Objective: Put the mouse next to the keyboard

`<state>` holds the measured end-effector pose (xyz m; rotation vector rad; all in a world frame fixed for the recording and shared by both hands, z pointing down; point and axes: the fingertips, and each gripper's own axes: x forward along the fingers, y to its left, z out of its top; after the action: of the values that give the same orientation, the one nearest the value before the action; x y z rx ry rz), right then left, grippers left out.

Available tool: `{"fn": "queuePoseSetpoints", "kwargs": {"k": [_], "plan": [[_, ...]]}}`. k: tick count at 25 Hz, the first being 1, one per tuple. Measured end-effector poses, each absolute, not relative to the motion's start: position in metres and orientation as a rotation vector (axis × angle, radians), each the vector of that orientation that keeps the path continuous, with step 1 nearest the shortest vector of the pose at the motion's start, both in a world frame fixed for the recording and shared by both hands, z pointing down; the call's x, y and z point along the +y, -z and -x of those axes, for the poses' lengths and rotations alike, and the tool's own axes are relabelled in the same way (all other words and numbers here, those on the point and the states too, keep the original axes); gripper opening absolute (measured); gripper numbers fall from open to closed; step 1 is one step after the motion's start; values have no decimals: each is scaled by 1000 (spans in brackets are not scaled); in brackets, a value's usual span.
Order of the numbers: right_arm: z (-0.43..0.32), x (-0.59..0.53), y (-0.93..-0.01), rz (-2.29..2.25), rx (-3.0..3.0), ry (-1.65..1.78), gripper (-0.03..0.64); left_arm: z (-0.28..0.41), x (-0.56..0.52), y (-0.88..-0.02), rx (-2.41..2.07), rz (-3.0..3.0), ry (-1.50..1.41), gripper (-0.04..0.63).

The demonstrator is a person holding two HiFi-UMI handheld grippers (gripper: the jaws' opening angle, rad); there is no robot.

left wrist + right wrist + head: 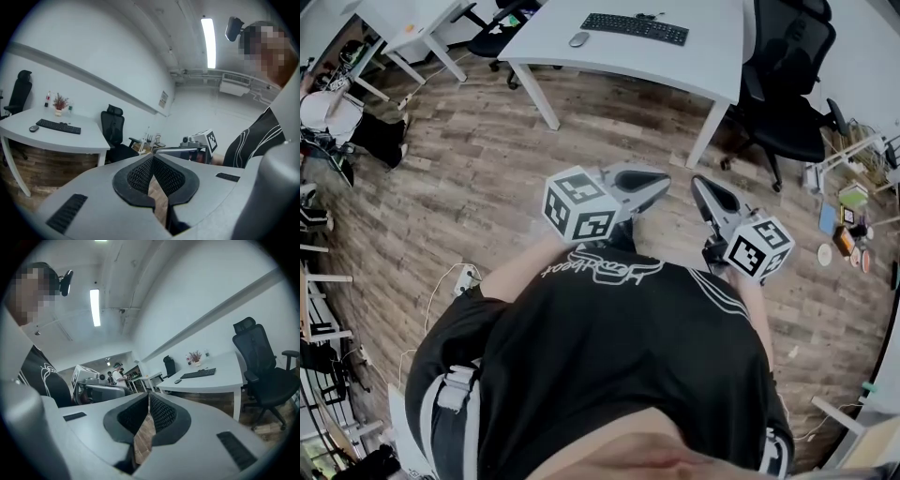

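A black keyboard (633, 28) lies on the white desk (712, 56) far ahead, with a grey mouse (579, 38) just left of it, a small gap apart. Both also show in the left gripper view, keyboard (58, 126) and mouse (33, 128), and in the right gripper view, keyboard (198, 373) and mouse (178, 380). My left gripper (664, 180) and right gripper (699, 182) hang side by side over the wood floor in front of my black shirt, well short of the desk. Both are shut with nothing in them, left gripper (153, 157) and right gripper (149, 396).
A black office chair (792, 84) stands at the desk's right end, another chair (502, 33) at its left. A second white desk (412, 23) is at the far left. Small items and a rack (848, 216) sit on the floor at right, a power strip (467, 277) at left.
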<state>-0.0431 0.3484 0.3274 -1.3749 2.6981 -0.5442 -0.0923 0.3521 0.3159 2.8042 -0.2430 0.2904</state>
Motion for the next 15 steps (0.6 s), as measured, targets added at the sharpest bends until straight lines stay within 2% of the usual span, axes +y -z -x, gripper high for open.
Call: {"fn": "queuePoseSetpoints", "kwargs": {"k": [15], "plan": [[48, 283, -348, 1359, 2720, 527, 14, 96, 279, -340, -312, -2764, -240, 8]]}}
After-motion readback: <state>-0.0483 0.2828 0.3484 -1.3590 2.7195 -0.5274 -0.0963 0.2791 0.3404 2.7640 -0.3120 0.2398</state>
